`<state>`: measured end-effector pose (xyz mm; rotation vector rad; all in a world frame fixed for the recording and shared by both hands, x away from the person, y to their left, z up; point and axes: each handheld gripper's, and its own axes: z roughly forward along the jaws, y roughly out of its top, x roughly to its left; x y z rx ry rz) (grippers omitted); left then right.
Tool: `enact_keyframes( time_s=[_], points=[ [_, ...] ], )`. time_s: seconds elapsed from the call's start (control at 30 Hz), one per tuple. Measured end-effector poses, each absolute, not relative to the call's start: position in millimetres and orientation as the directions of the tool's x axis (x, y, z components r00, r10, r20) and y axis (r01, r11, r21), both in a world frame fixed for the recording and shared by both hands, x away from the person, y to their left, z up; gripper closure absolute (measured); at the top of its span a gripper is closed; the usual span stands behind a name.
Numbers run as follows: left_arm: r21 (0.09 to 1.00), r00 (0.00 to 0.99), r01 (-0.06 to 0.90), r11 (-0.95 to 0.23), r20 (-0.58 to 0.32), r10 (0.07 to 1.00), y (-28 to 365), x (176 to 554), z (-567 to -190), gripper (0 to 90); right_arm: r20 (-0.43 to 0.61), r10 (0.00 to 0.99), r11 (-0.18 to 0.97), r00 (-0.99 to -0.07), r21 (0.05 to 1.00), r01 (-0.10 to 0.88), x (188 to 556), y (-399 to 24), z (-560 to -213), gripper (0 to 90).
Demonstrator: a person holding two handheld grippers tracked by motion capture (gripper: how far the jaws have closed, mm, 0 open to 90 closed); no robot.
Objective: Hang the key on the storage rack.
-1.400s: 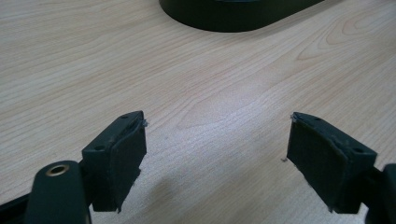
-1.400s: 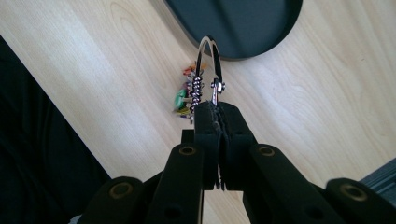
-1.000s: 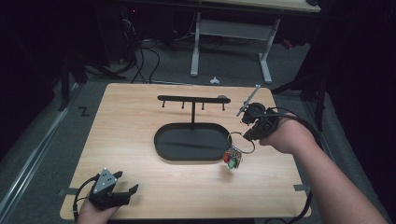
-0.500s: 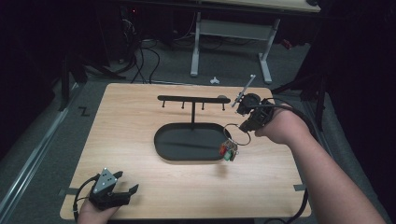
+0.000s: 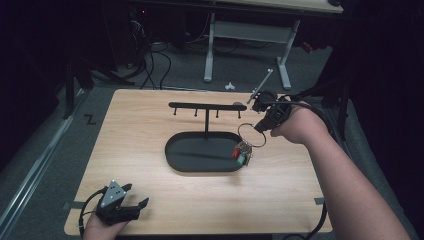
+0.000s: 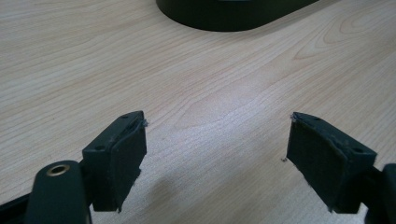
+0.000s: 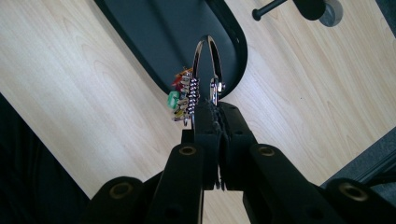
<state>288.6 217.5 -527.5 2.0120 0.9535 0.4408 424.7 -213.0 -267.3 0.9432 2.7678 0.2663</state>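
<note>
Keyring (image 5: 251, 135) hangs clamped in right hand-held gripper (image 5: 261, 126), charms (image 5: 241, 153) over tray (image 5: 175, 150) edge. Left hand-held gripper (image 5: 131, 207) rests on bench (image 5: 140, 125), jaws apart.

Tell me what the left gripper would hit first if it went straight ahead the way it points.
Bare table first, as the left gripper tilts down with open jaws; beyond that, probably the black oval tray's rim. Depth is hard to judge.

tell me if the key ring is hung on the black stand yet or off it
Off it. The metal key ring with coloured charms is clamped in the right gripper, beside the black hook stand's oval base, below its hook bar.
</note>
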Motion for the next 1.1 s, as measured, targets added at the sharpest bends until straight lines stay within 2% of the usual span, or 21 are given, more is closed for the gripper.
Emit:
enact_keyframes(
  time_s=[0.6,1.1],
  points=[
    [0.814,0.646,0.467,-0.345,-0.047,0.762,220,288,-527,20.5,-0.124,0.624,0.772,-0.771,0.254,0.583,454,-201,-273,87.9],
    [0.811,0.643,0.472,-0.346,-0.048,0.765,221,288,-528,20.6,-0.112,0.643,0.757,-0.758,0.24,0.607,483,-196,-291,87.9]
  ],
)
